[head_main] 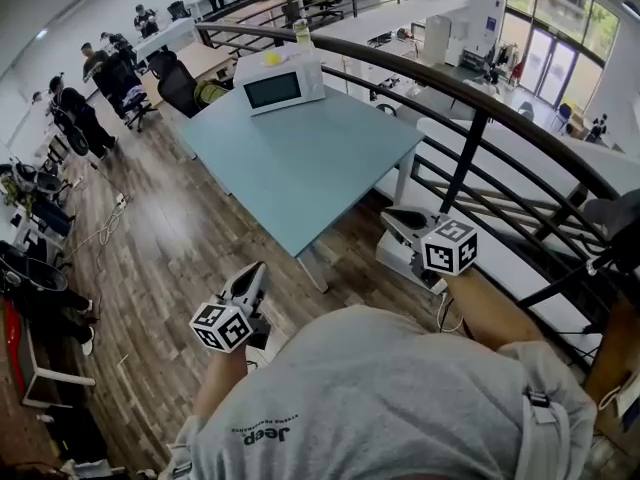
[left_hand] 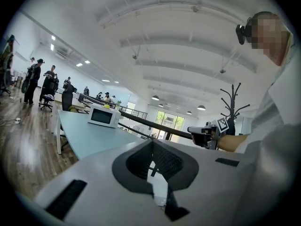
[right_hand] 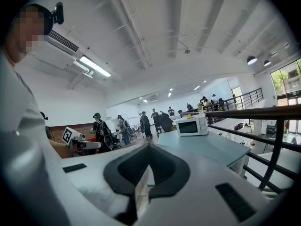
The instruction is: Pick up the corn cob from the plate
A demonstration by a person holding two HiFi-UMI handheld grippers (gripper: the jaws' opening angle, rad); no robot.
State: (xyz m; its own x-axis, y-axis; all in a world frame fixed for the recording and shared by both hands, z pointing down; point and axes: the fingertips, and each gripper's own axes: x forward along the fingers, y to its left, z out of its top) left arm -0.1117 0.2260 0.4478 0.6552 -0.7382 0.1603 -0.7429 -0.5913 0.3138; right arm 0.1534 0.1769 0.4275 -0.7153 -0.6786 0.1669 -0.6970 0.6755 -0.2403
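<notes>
Progress: nothing done yet | Tools: our left tool point(head_main: 252, 273) and right tool point(head_main: 395, 218) both closed, empty, apart from the pale teal rectangular worktop point(head_main: 310, 168) | Target: we see no corn cob, no plate | Left: locate, grasp, lift.

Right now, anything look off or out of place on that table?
Nothing spilled, tipped or damaged. The odd part: no plate or corn cob shows in any view. The table carries only a microwave at its far end, with a yellow object on top. The left gripper and right gripper are both shut, empty.
</notes>
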